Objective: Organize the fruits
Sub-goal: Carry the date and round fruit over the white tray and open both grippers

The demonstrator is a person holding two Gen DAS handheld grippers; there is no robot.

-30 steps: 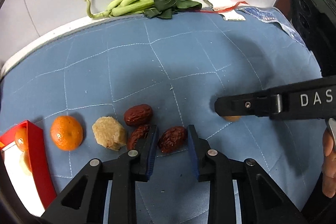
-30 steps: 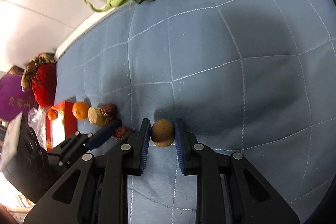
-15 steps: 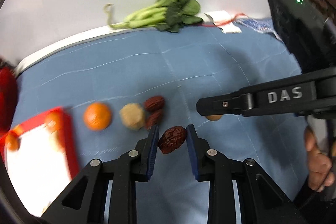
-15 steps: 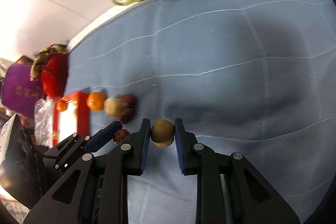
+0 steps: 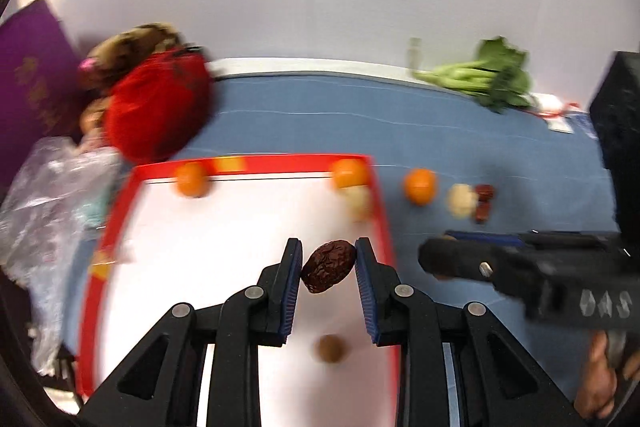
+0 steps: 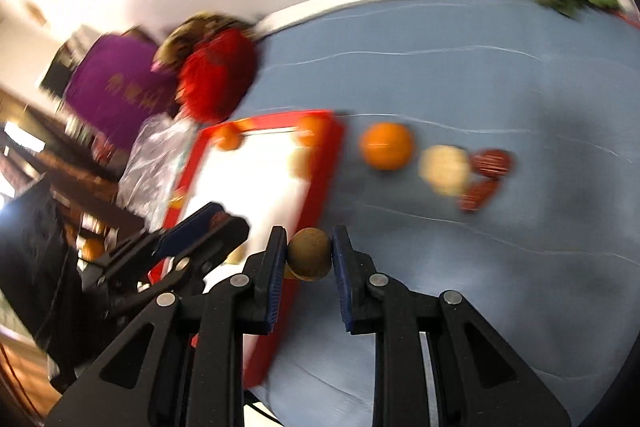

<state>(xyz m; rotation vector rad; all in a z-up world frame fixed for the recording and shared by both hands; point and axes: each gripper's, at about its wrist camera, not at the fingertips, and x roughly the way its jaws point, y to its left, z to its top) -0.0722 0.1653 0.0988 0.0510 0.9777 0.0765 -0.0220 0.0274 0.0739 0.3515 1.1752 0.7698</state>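
Fruits split between both tools: wrinkled red date [image 5: 329,265] pinched in left hand-held gripper [image 5: 328,267], jaws nearly closed on its sides, hanging above white floor of red-rimmed tray [image 5: 256,161]. Round brown fruit [image 6: 310,254], maybe a longan, clamped in right hand-held gripper [image 6: 309,255], jaws almost shut, poised over tray's near edge. Ahead and right of both tools, on blue quilted worktop [image 6: 500,75]: loose orange [image 6: 385,145], pale lump [image 6: 445,169], two more dates [image 6: 491,161]. Already in tray: small oranges [image 5: 193,179] along far rim, brown ball [image 5: 330,348] below left tool. Likely light, all of them. Date leathery and slightly yielding, best squeezed across its short middle. Brown fruit thin-shelled, smooth, prone to roll; best gripped gently at widest girth.
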